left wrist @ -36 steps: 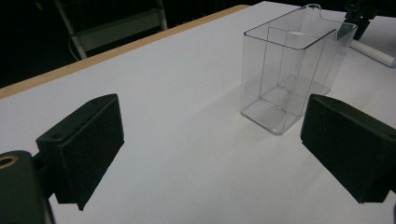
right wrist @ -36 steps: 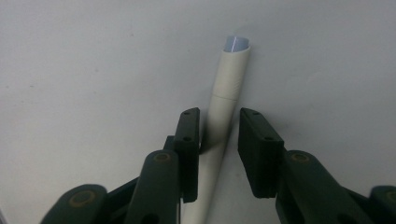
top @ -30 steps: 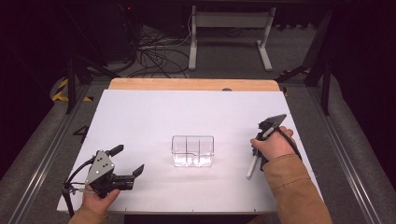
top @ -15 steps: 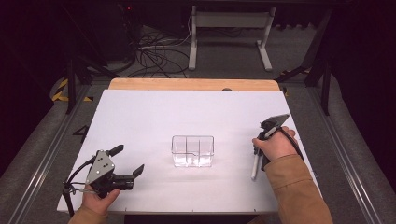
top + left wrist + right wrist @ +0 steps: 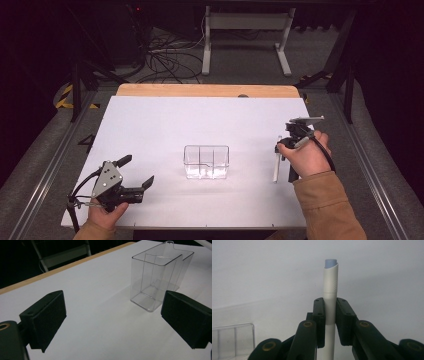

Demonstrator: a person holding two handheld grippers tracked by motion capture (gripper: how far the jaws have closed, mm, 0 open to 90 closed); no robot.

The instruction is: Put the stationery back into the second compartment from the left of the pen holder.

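A white desk [image 5: 165, 125] with a wooden strip along its far edge carries a clear plastic organizer box [image 5: 206, 161] near its middle, a little toward the near edge. In the left gripper view the box's far top corner is cut off by the picture's edge, and its clear walls make the inner dividers hard to count. The right gripper [image 5: 283, 148] stands near the desk's right edge, gripped from above by the person's right hand [image 5: 305, 157], which hides most of its jaws in the high view. Its jaws are pressed onto a white pen [image 5: 330, 302], which hangs downward below the hand; the pen's lower end is cut off in the right gripper view, and in the high view it is too small to tell whether the tip touches the desk. Compared with a second ago, the pen has swung from a slant to nearly upright and the right hand has risen a little toward the far edge. The left gripper [image 5: 135, 175] rests near the near-left corner with its jaws spread wide and nothing between them, unchanged from before. Bare desk lies open on all sides of the box, with wide room between it and each gripper.
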